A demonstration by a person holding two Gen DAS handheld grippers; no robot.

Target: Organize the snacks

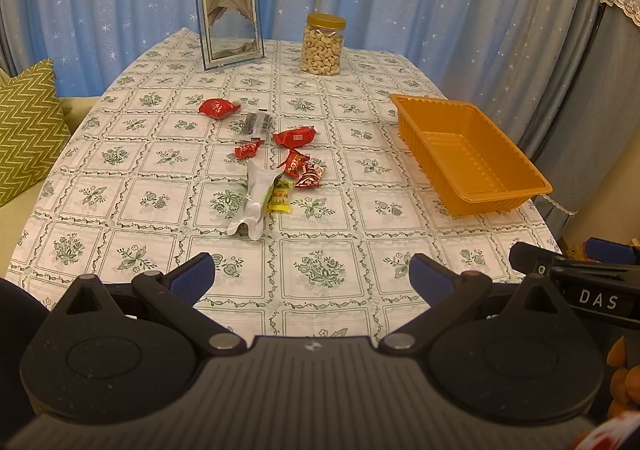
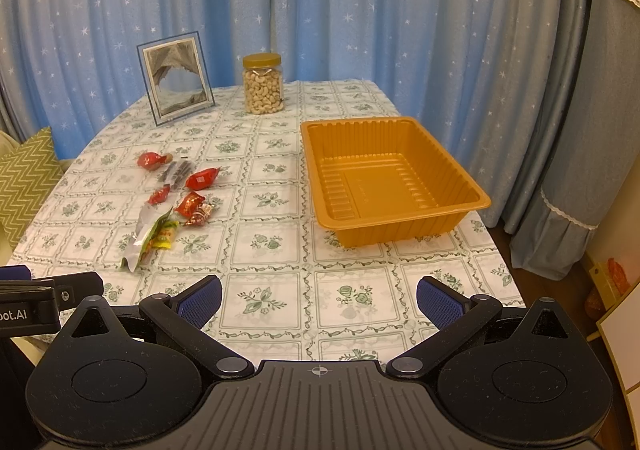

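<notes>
While both pairs of fingers stand spread wide with nothing between them, the snacks lie ahead on the tabletop point(image 1: 160, 210), untouched. The left gripper point(image 1: 312, 274) hovers over the near edge, and almost straight ahead of it, a little to the left, lies the nearest item: a long silvery-white packet point(image 1: 256, 198). Its long axis runs near to far, roughly in line with the left gripper's forward direction, so the fingers as they stand would straddle its narrow width. A yellow candy point(image 1: 280, 200) touches its right side. Beyond these the red-wrapped candies point(image 1: 294, 138) are scattered, with a dark clear-wrapped stick pack point(image 1: 258, 126) among them and one red candy point(image 1: 216, 108) farthest left.

The right gripper point(image 2: 320, 302) is released too, and from it the same cluster point(image 2: 176, 202) sits well off to the far left, while the empty orange plastic tray point(image 2: 440, 138) lies ahead and slightly right. So, by my judgement, the left hand is better placed to pick, the right to serve the tray. A cashew jar point(image 1: 323, 44) and a framed picture point(image 1: 230, 24) stand at the far end.
</notes>
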